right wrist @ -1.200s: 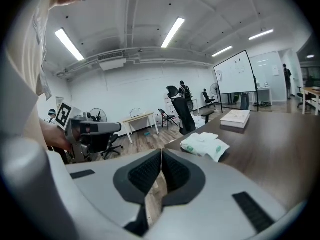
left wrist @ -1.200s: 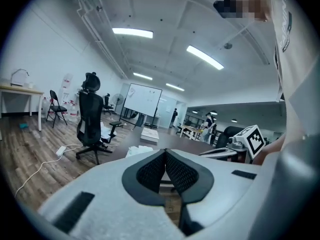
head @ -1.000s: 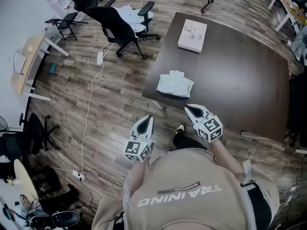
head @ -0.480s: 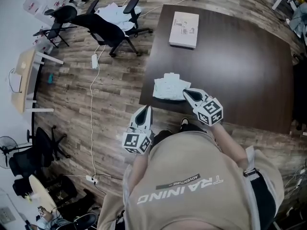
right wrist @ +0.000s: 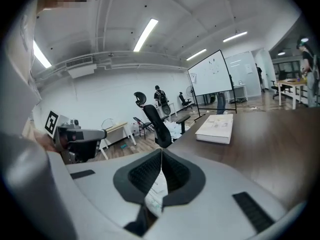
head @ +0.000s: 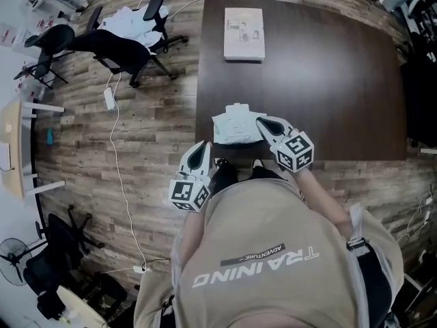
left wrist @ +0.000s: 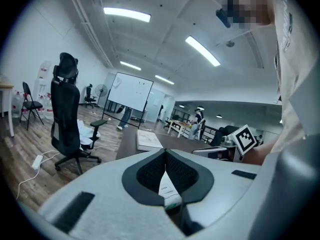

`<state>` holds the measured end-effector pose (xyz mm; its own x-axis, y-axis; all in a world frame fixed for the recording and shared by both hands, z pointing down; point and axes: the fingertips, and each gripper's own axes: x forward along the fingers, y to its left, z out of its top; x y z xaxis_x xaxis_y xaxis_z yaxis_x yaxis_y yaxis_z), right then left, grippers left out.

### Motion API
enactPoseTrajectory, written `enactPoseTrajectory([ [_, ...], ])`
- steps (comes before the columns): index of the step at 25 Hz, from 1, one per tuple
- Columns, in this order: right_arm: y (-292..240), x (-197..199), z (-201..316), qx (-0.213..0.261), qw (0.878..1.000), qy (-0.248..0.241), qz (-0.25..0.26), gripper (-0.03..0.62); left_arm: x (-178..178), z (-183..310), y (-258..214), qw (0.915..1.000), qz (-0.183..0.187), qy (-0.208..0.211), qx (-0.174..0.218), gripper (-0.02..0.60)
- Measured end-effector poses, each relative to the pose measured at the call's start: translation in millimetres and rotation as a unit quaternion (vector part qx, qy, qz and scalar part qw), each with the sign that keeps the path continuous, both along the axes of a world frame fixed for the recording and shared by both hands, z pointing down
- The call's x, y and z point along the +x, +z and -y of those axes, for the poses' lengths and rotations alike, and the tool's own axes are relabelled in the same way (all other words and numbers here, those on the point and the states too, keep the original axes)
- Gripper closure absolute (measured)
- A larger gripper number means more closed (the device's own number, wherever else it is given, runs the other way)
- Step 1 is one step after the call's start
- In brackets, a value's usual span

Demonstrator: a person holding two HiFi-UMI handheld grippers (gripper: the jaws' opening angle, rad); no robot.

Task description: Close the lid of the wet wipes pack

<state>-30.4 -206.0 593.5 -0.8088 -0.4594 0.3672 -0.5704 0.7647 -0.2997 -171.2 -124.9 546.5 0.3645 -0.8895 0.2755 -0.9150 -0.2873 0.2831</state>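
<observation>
The wet wipes pack (head: 235,127), pale and crinkled, lies at the near edge of the dark table (head: 328,60). Whether its lid is up cannot be made out from here. My right gripper (head: 260,121) is shut, its tip over the pack's right edge; whether it touches is unclear. My left gripper (head: 205,144) is shut and hangs off the table, just short of the pack's near left corner. In the left gripper view a slice of the pack (left wrist: 166,188) shows below the meeting jaw tips. The right gripper view shows the pack (right wrist: 156,191) the same way.
A white book (head: 244,33) lies at the table's far side. A black office chair (head: 109,43) with white cloth on it stands to the left on the wood floor, and a white cable (head: 116,149) runs along the floor.
The person has stepped up to the table. Both grippers have come forward toward the pack; the right one now reaches over its right edge. Both stay shut.
</observation>
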Motion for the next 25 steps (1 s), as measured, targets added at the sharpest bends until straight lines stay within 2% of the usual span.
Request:
enactPoseTrajectory([
  [6, -17, -18, 15, 0.007, 0.997, 0.067, -0.024, 0.579, -16, 44, -1, 0.9952, -0.009, 0.097, 0.001, 0.572],
  [10, -14, -14, 13, 0.003, 0.993, 0.113, -0.035, 0.579, -7, 60, 0, 0.9869, -0.015, 0.161, 0.007, 0.572],
  [14, 1, -5, 2, -0.026, 0.987, 0.152, -0.039, 0.579, 1, 70, 3, 0.9773, -0.014, 0.211, 0.008, 0.572],
  [20, 7, -1, 2, -0.043, 0.984, 0.166, -0.053, 0.579, 0, 77, 16, 0.9751, -0.026, 0.22, -0.011, 0.572],
  [25, 30, -8, 17, -0.077, 0.989, 0.105, -0.067, 0.577, 12, 86, 14, 0.9744, -0.018, 0.223, -0.015, 0.572],
])
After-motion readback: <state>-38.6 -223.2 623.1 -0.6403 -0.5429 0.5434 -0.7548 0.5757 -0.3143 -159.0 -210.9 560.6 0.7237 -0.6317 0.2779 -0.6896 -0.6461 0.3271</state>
